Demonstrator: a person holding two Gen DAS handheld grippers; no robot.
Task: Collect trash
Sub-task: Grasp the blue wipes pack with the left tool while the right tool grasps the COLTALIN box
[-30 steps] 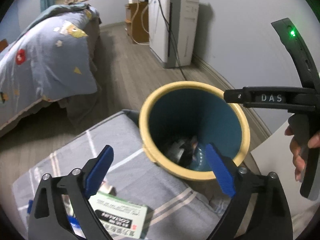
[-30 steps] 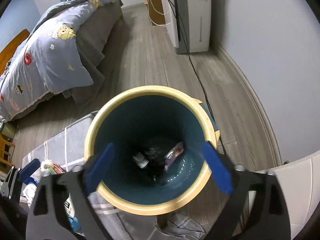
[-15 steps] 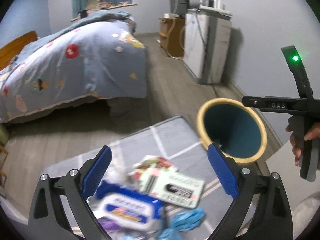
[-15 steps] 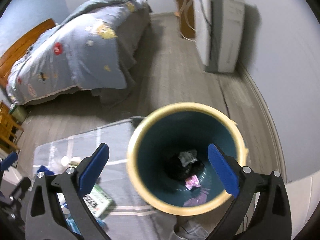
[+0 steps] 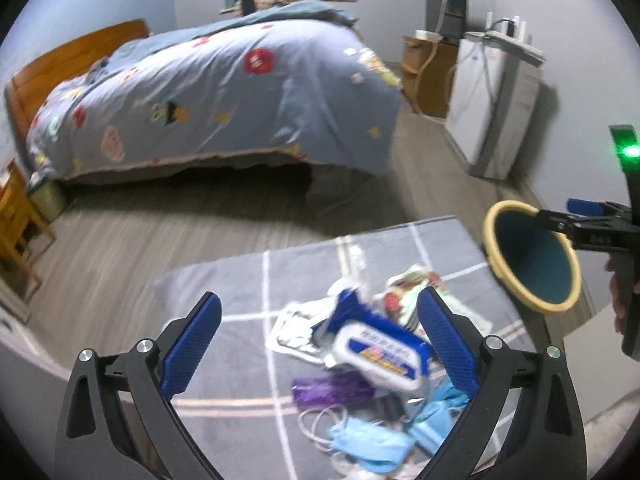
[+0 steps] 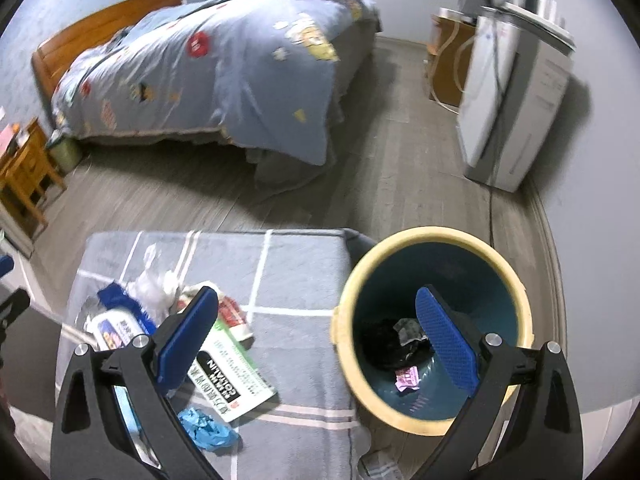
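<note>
Trash lies jumbled; bin opens upward.

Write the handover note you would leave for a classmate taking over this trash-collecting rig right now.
Left gripper: open, empty, over the litter pile.
Right gripper: open, empty, beside the bin.
Bin stands on the floor at the grey blanket's edge; a few scraps lie inside.
Left to collect: wipes pack, purple wrapper, blue masks, green-and-white box, blue glove, other wrappers.

Open bin mouth unobstructed, trash pile crowding cushion's right half, left half bare
</note>
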